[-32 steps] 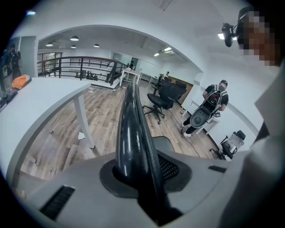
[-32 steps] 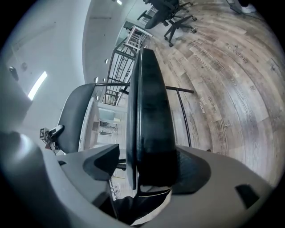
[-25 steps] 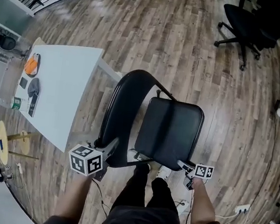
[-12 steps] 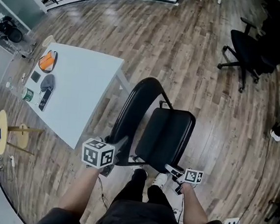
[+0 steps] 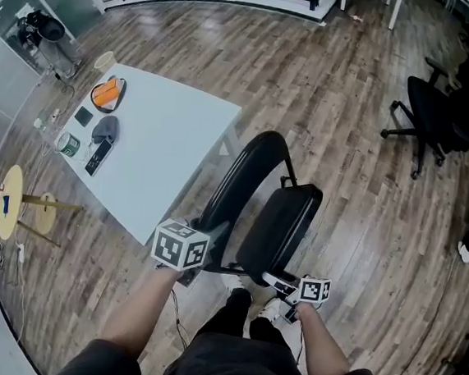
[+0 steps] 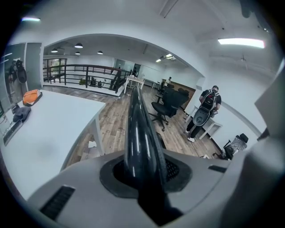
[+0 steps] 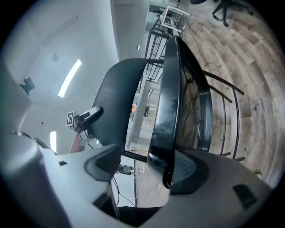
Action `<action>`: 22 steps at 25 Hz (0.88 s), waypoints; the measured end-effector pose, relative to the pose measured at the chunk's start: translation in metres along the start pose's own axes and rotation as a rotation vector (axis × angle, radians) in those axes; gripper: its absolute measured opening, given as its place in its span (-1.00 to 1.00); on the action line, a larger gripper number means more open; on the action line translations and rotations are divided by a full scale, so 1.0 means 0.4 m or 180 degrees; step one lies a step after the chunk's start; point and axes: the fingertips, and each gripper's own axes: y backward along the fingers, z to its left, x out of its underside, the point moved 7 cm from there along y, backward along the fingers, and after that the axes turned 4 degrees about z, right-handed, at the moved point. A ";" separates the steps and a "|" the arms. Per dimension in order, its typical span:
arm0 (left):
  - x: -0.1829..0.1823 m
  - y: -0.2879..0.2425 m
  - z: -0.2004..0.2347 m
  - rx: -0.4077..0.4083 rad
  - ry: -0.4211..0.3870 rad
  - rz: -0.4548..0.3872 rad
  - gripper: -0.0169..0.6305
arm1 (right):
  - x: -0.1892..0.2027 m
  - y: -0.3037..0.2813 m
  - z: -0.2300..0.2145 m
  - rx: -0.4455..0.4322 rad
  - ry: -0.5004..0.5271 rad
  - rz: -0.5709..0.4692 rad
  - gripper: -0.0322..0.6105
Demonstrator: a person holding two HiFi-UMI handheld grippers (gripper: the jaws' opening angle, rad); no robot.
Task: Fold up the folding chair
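Observation:
The black folding chair stands in front of me, its seat (image 5: pixel 276 228) tipped up steeply toward the curved back frame (image 5: pixel 248 176). My left gripper (image 5: pixel 208 242) is shut on the back frame's glossy tube (image 6: pixel 138 133), which fills the gap of the left gripper (image 6: pixel 144 171). My right gripper (image 5: pixel 279 282) is at the seat's front edge. In the right gripper view the seat edge (image 7: pixel 167 111) lies between the jaws of the right gripper (image 7: pixel 142 167), against the right pad, with a gap to the left pad; the jaws are closing.
A white table (image 5: pixel 163 159) stands left of the chair with an orange item (image 5: pixel 107 94) and small objects at its far end. A black office chair (image 5: pixel 427 110) is at the far right, a round wooden stool (image 5: pixel 10 202) at the left. A person (image 6: pixel 205 107) stands across the room.
The seat has swung up from nearly flat to steeply tilted toward the back. Both grippers have risen with the chair, the right one farther.

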 end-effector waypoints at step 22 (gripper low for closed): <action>-0.030 0.087 0.210 -0.0092 -0.0018 -0.0033 -0.69 | -0.107 -0.451 0.126 -0.0302 0.0353 0.0552 -0.01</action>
